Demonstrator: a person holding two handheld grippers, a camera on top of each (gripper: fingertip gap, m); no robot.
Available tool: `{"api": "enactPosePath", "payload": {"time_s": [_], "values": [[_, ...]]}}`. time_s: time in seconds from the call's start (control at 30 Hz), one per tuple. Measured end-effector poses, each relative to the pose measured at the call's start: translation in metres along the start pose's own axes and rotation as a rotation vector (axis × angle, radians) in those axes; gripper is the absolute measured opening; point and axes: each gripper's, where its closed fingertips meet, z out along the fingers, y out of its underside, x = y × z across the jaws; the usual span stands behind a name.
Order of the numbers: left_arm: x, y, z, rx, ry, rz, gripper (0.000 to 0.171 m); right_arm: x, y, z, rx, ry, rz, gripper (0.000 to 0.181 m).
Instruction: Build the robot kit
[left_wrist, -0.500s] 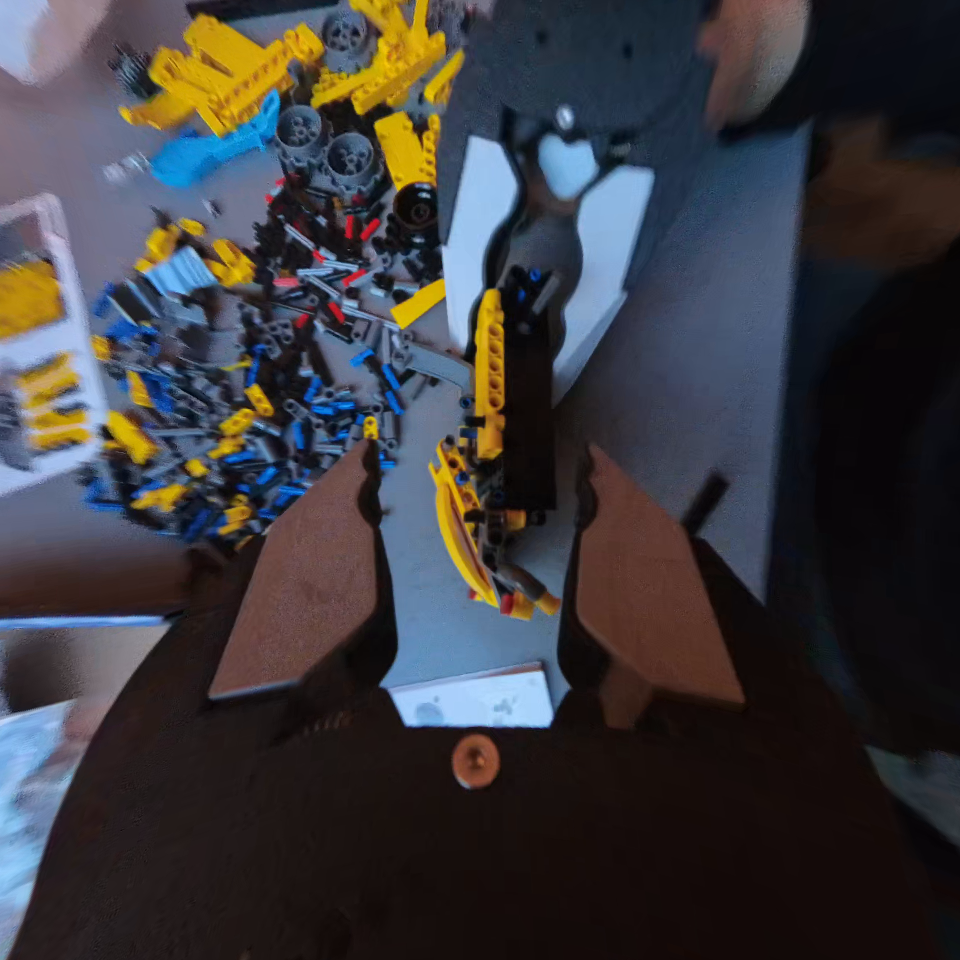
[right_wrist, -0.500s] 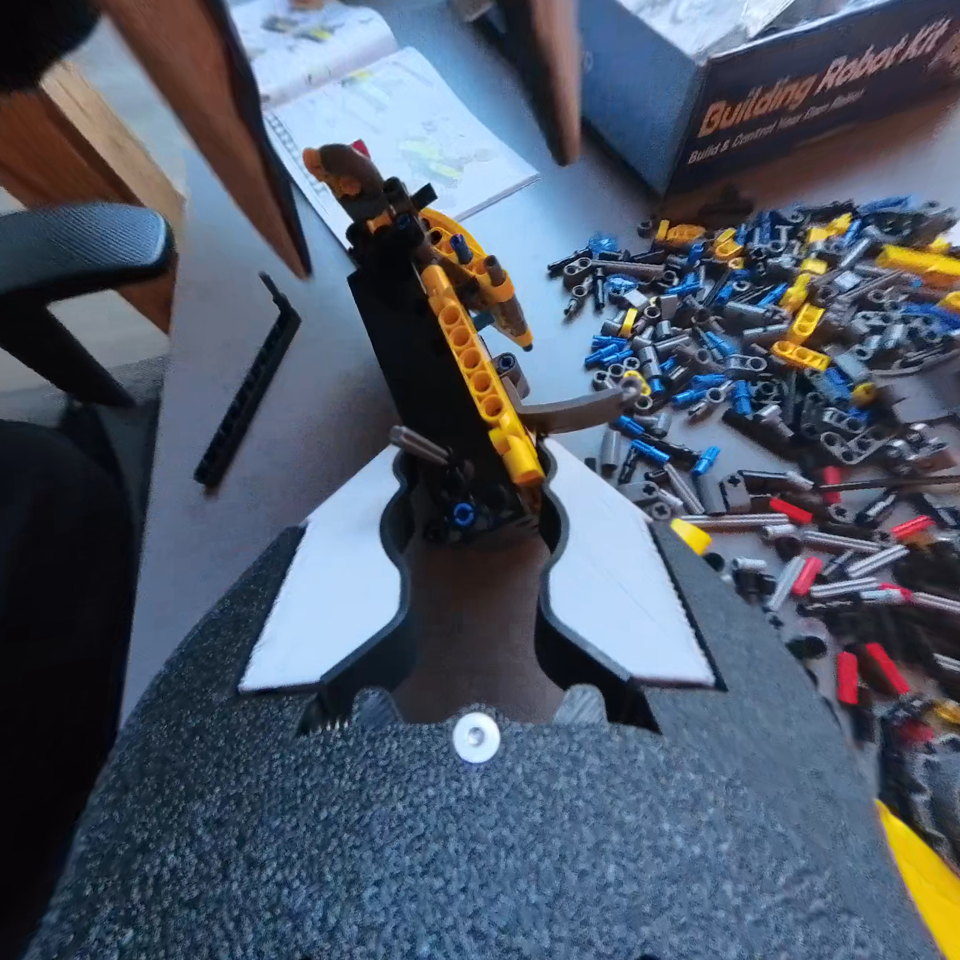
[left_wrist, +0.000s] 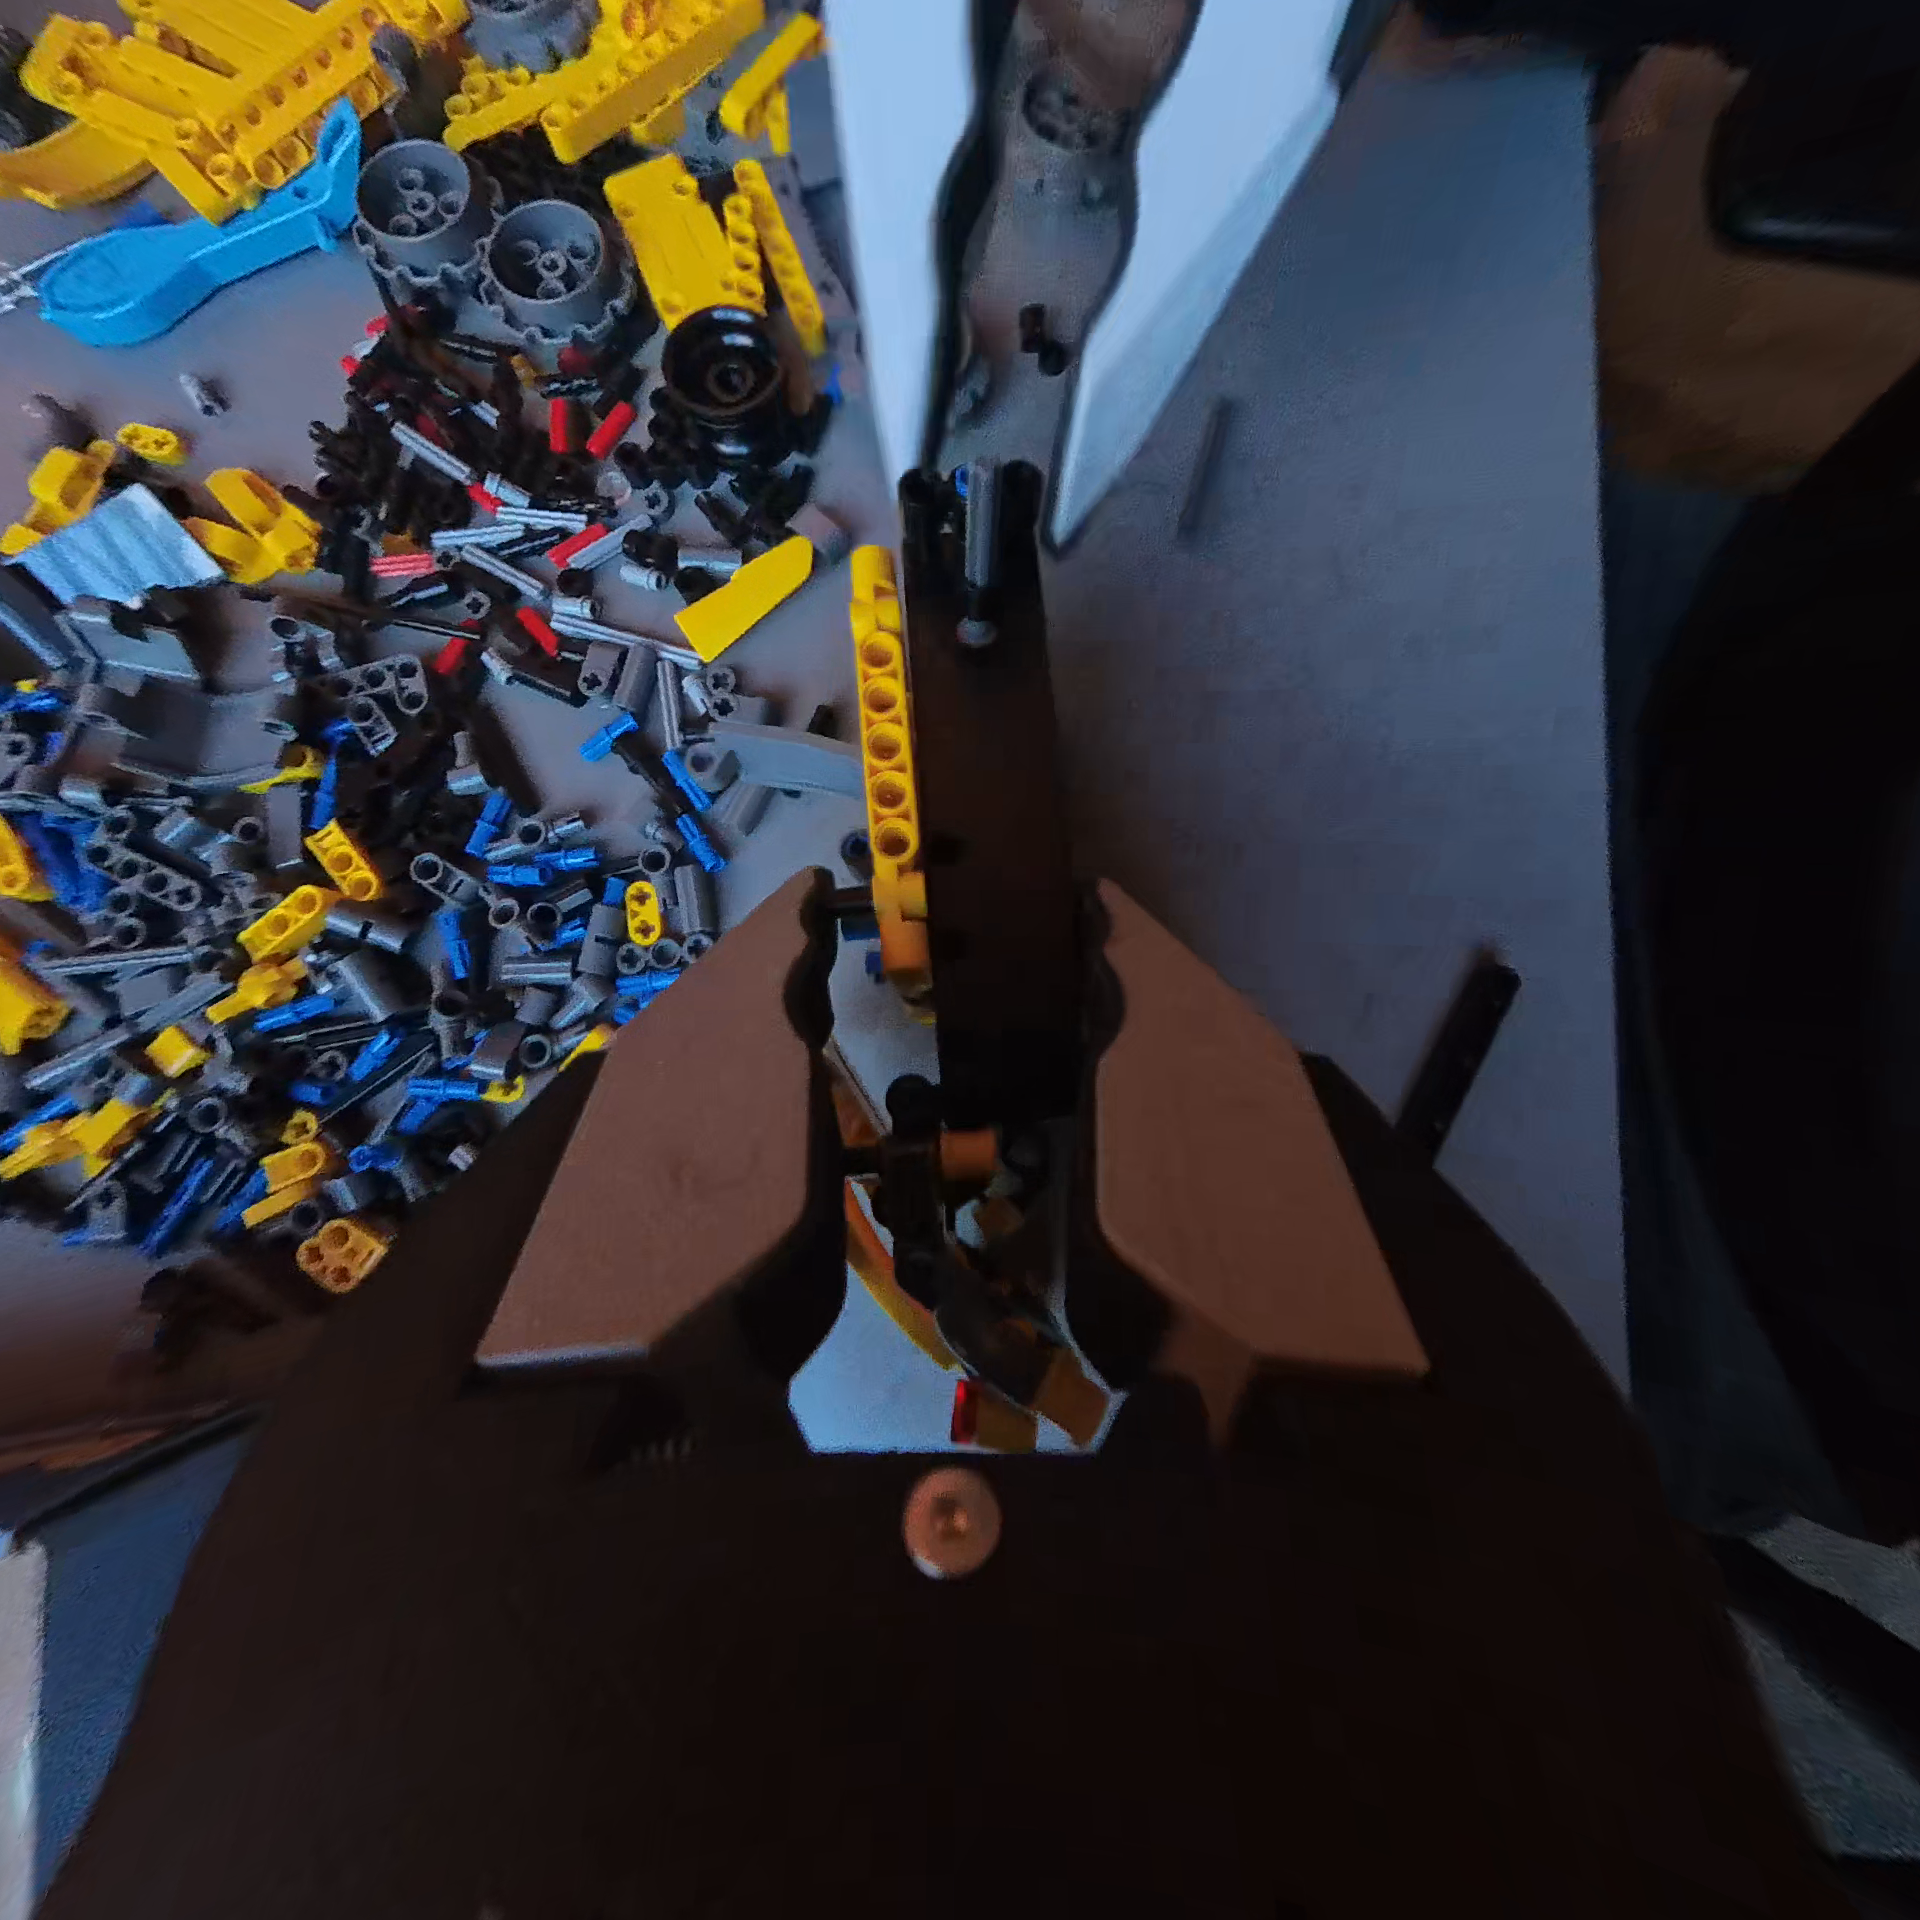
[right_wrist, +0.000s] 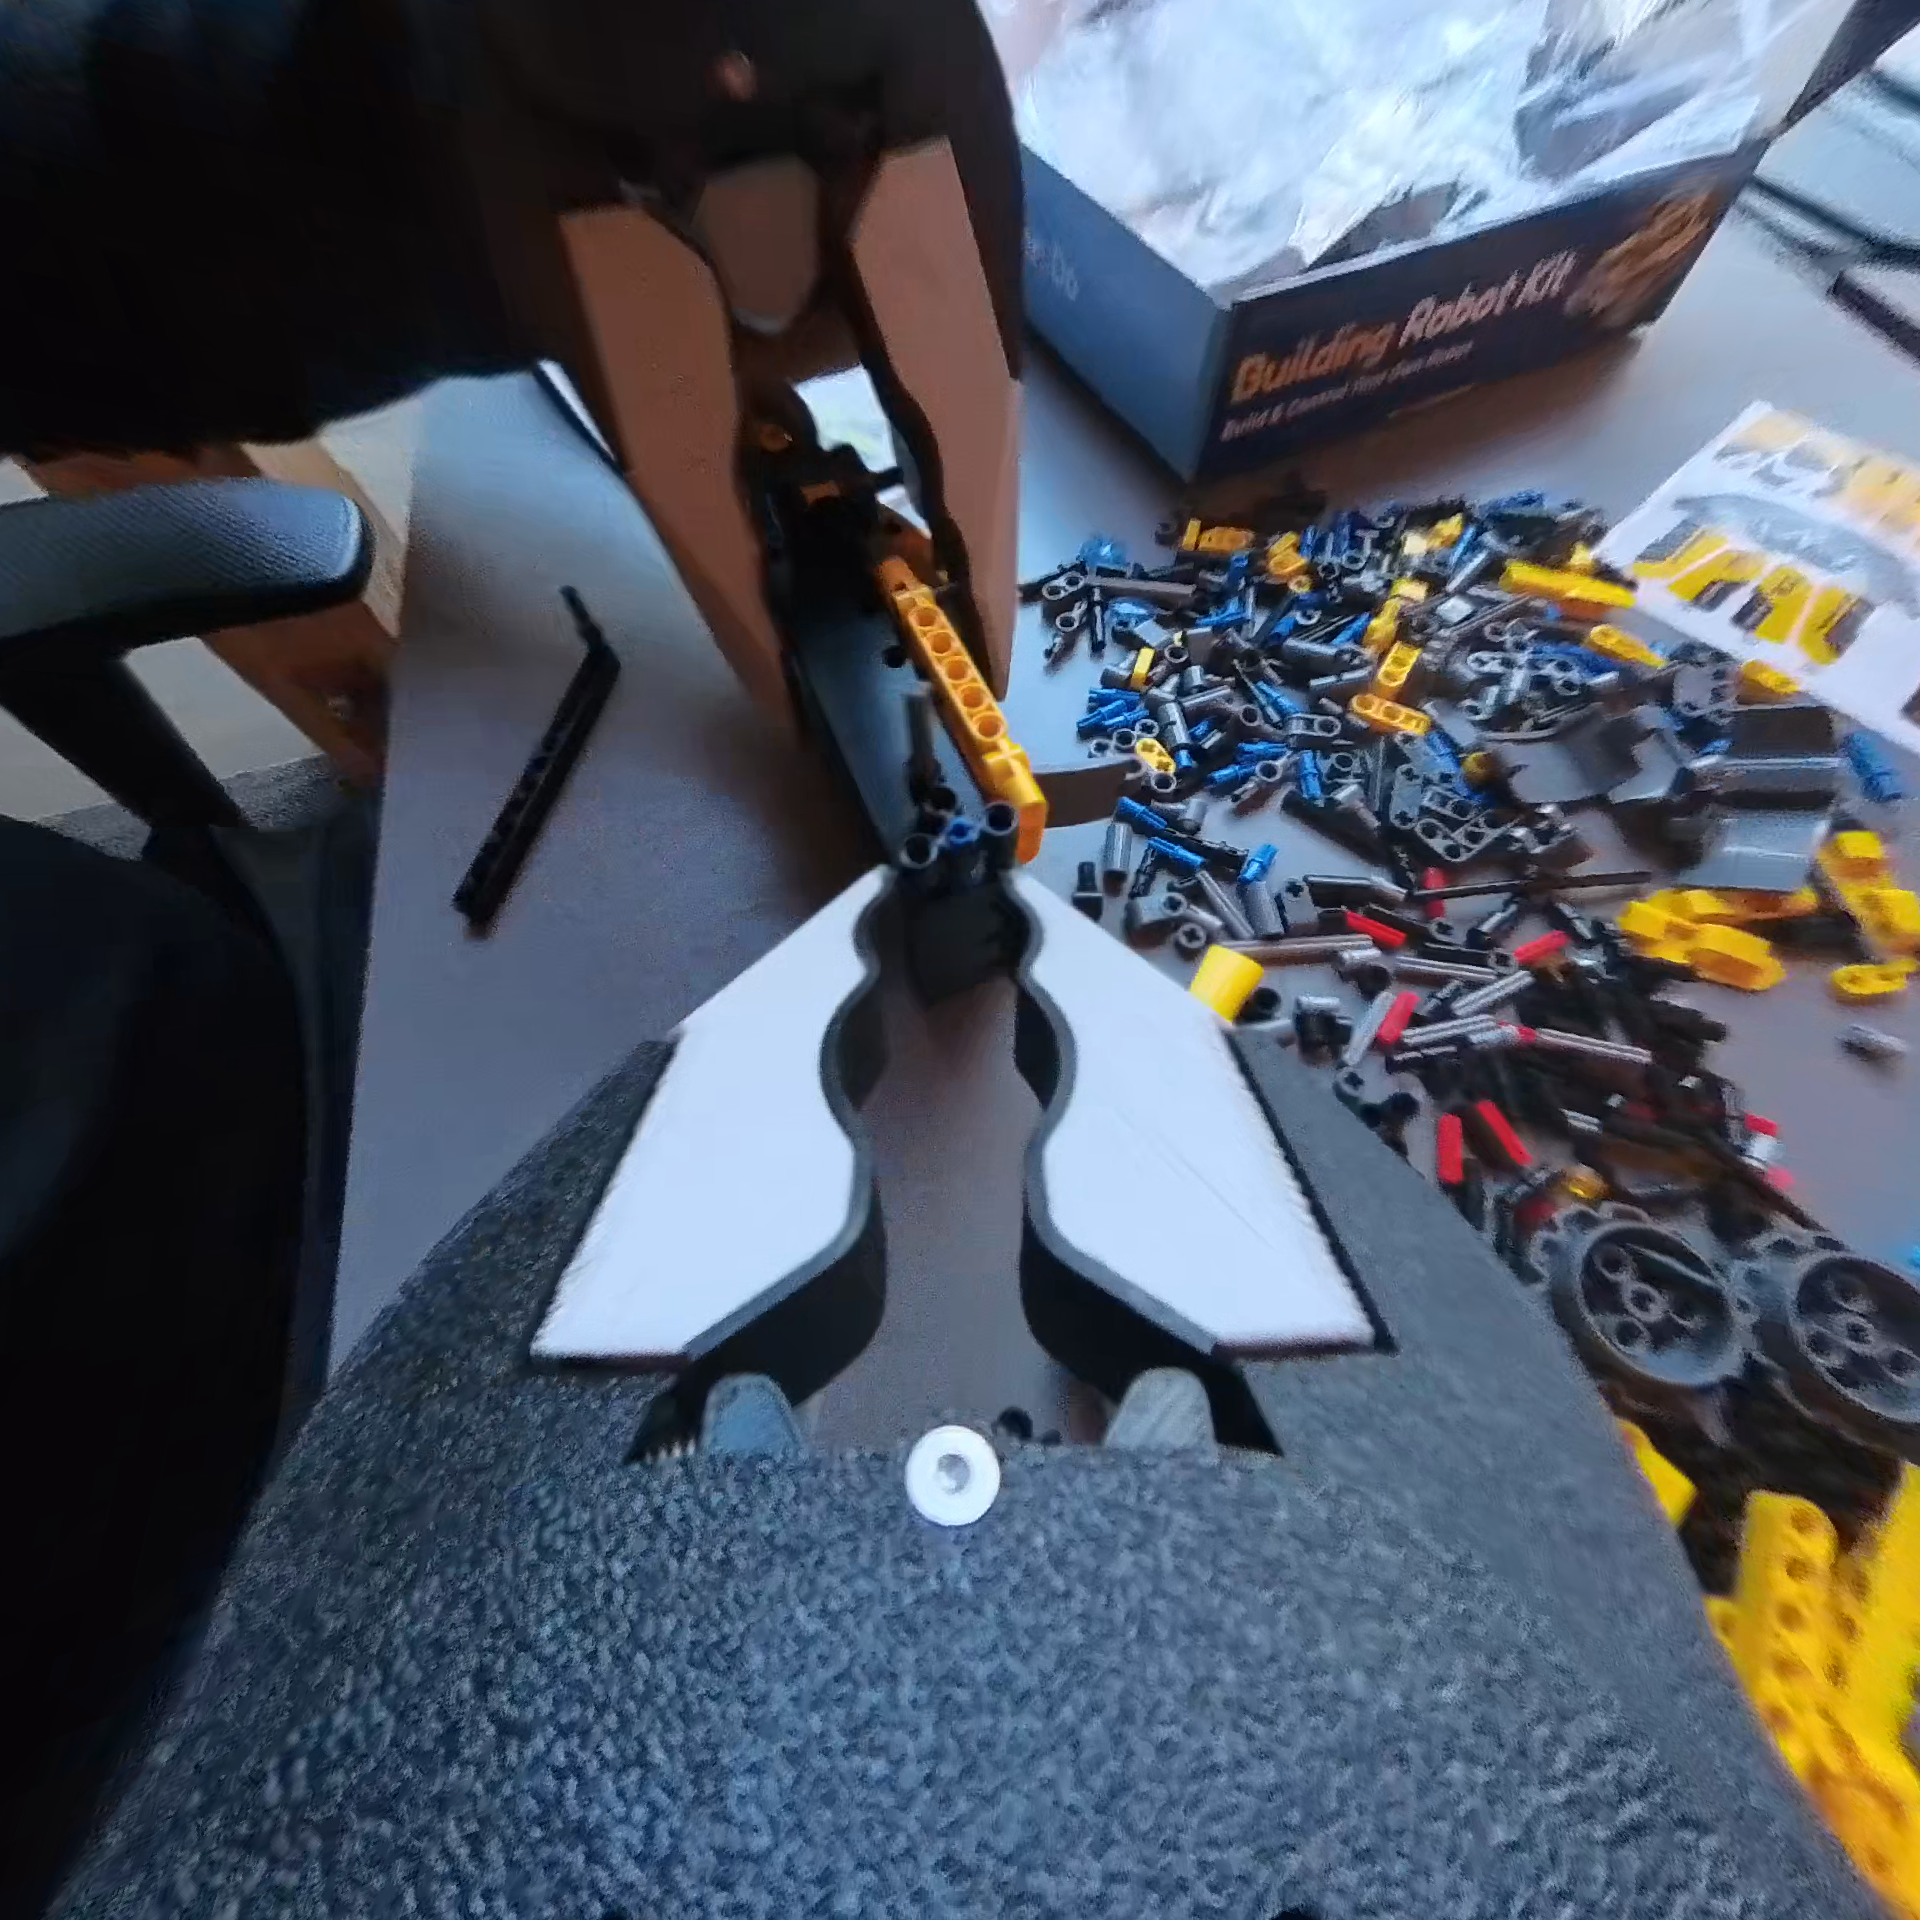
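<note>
The left tongs (left_wrist: 961, 935) pinch the black-and-yellow assembly (left_wrist: 982, 769) near the surface's (left_wrist: 1351, 727) chair-side edge, the right tongs (right_wrist: 951, 883) nearly closed at its far end (grip unclear), so steady, level hands seem wise.

Each wrist camera sits close behind its own tool, angled down at the bench (left_wrist: 1299, 727). The two face each other (each sees the other's fingers at the far end), sharing the black-and-yellow assembly (left_wrist: 977, 748) (right_wrist: 914, 717) and the loose-parts pile (left_wrist: 416, 831) (right_wrist: 1455, 779).
</note>
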Motion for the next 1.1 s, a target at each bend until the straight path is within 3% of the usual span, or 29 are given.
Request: {"api": "enactPosePath", "payload": {"time_s": [0.07, 0.4, 0.53, 0.67, 0.83, 1.1], "values": [[0.001, -0.002, 0.0, 0.03, 0.059, -0.007, 0.044, -0.001, -0.004, -0.014, -0.007, 0.028, -0.025, 0.0], [0.008, -0.016, 0.01, 0.176, 0.1, 0.069, 0.043, -0.006, -0.021, -0.023, -0.215, 0.055, -0.129, 0.0], [0.009, -0.02, 0.013, 0.236, 0.092, 0.077, 0.044, -0.001, -0.001, -0.016, -0.365, 0.097, -0.094, 0.0], [0.008, -0.022, 0.013, 0.276, 0.102, 0.055, 0.044, 0.002, -0.016, -0.031, -0.374, 0.108, -0.045, 0.0], [0.007, -0.025, 0.013, 0.315, 0.122, 0.006, 0.043, -0.007, 0.003, -0.02, -0.493, 0.108, -0.139, 0.0], [0.008, -0.025, 0.014, 0.327, 0.097, 0.035, 0.043, -0.003, -0.045, -0.047, -0.419, 0.191, -0.19, 0.0]]}}
